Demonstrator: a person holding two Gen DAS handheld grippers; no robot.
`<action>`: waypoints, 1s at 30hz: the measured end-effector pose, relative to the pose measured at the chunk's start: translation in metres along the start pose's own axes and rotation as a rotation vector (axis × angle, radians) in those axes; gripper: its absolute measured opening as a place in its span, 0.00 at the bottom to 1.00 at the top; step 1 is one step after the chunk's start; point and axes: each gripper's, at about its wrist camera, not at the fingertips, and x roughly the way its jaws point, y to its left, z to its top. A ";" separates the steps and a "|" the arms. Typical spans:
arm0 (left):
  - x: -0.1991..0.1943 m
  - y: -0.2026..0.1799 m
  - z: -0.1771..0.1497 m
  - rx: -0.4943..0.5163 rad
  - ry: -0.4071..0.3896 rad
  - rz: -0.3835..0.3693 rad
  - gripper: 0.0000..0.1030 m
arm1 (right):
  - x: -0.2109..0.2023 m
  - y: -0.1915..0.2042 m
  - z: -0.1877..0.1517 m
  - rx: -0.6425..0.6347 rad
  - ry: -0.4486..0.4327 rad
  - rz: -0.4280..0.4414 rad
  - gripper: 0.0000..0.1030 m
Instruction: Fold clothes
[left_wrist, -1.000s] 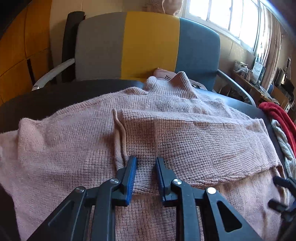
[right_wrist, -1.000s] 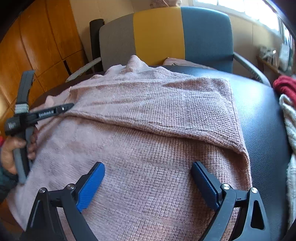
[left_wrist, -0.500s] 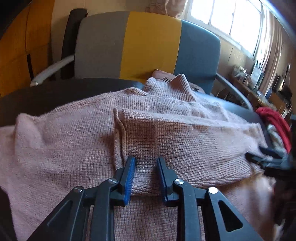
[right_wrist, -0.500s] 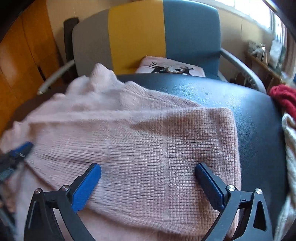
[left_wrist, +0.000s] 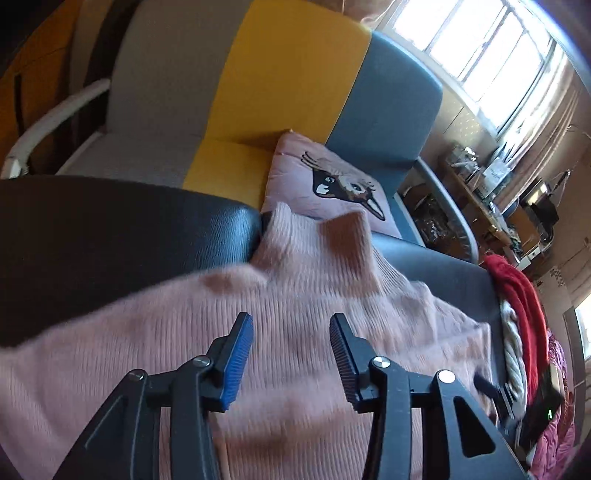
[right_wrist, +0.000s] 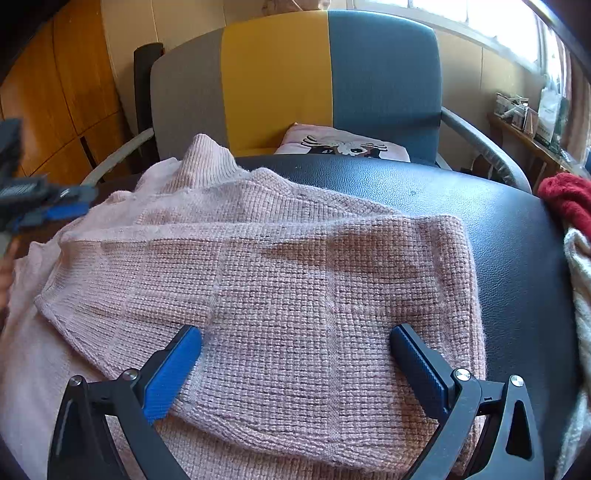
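Observation:
A pink knit sweater (right_wrist: 295, 280) lies spread on a black padded table (right_wrist: 509, 236), its right sleeve folded across the body and its collar at the far side. My right gripper (right_wrist: 295, 350) is wide open, its fingers low over the folded sleeve. My left gripper (left_wrist: 291, 354) is open and empty above the sweater (left_wrist: 295, 295) near the collar (left_wrist: 332, 240); that view is motion-blurred. The left gripper also shows at the left edge of the right wrist view (right_wrist: 48, 214).
A grey, yellow and blue armchair (right_wrist: 295, 74) stands behind the table with a pink printed cushion (right_wrist: 343, 146) on its seat. Red (left_wrist: 517, 295) and white (right_wrist: 580, 277) garments are piled at the table's right edge. Wooden panels at left, cluttered shelf at right.
My left gripper has let go of the sleeve fold, opened, and lifted up and forward toward the collar. My right gripper has moved forward over the folded sleeve, still open.

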 end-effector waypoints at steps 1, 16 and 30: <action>0.008 0.001 0.008 -0.003 0.017 -0.001 0.42 | 0.000 0.000 0.000 0.001 -0.001 0.001 1.00; 0.079 -0.004 0.081 0.007 0.119 0.007 0.34 | 0.004 -0.003 0.001 0.027 -0.025 0.036 1.00; -0.039 -0.089 -0.020 0.427 -0.106 -0.202 0.05 | 0.005 -0.002 -0.001 0.020 -0.023 0.026 1.00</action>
